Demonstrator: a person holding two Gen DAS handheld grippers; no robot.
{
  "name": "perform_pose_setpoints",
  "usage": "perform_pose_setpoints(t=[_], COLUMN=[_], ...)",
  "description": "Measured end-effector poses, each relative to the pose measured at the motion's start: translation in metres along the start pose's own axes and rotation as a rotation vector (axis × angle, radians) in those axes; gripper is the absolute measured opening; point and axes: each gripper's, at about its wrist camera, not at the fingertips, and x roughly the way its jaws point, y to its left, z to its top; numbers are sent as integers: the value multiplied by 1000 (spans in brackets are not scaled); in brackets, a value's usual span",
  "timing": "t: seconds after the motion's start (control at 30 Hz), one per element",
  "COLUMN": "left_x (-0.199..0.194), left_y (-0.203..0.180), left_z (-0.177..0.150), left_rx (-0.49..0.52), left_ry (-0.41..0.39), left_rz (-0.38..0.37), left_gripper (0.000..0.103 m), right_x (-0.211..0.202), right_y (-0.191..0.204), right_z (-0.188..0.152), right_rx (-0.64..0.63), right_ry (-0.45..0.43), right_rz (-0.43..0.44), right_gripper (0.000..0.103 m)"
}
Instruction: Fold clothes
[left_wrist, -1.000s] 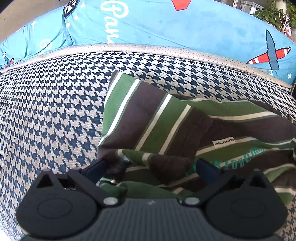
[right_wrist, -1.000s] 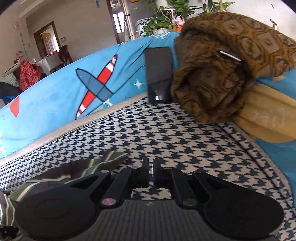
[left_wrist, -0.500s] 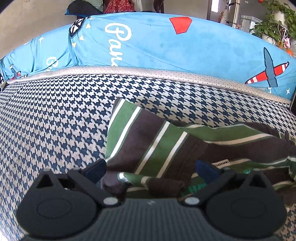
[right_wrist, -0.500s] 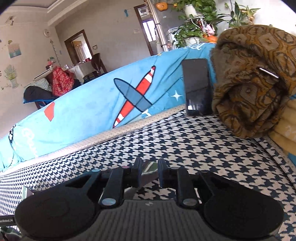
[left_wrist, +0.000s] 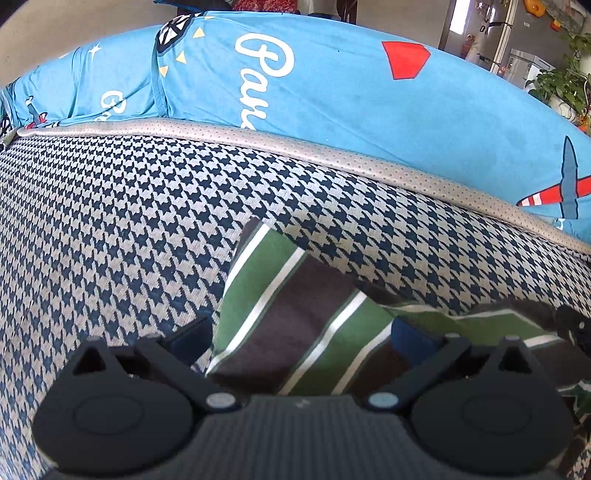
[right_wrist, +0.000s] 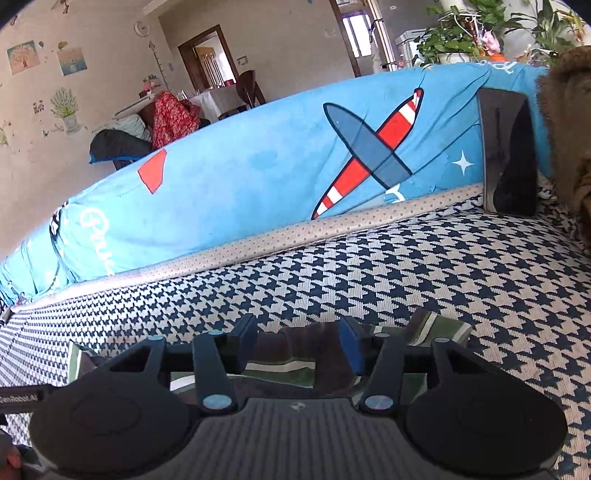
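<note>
Striped garment (left_wrist: 295, 332) on houndstooth cushion (left_wrist: 110, 221)

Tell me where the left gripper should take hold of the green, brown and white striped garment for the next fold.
Probably the far corner of the green, brown and white striped garment, which lies flat and alone on the houndstooth cushion. Bring the left gripper forward over the cloth and pinch that edge from above; its jaws stand wide apart. Nearer, the layers look bunched.

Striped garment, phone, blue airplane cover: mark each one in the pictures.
Striped garment (left_wrist: 295, 325): left wrist view, on a green stripe of its folded top.
Phone (right_wrist: 508, 155): right wrist view, on its dark screen.
Blue airplane cover (right_wrist: 240, 173): right wrist view, on plain blue fabric.
</note>
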Motion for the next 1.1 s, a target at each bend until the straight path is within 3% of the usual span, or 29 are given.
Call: perform_pose_setpoints(t=[0.2,0.23,0.27,0.33,0.43,0.53,0.73,0.87,1.1], left_x=[7,9,11,13,11,5,-8,-11,-4], left_y=[13,14,15,16,18,20,24,16,-6], left_z=[10,10,10,10,11,10,14,15,3], left_rx=[-49,-49,-49,-54,-61,-65,-69,-47,79], left_ry=[27,35,42,51,46,20,-45,-65,-62], left_rz=[6,15,22,28,31,43,52,39,44], left_gripper=[103,103,103,103,103,103,103,103,103], right_x=[25,27,29,29,23,8,-40,-68,-105], right_y=[5,9,13,15,11,6,-2,-9,-12], right_z=[-8,-9,-11,-11,-6,4,20,11,-22], right_rx=[3,-25,-54,-75,-33,20,11,-47,-201], right_ry=[86,80,72,53,16,-43,-132,-126,-46], right_rz=[29,11,-10,-30,-13,40,231,329,457], right_gripper=[52,47,33,16,4,3,3,3,3])
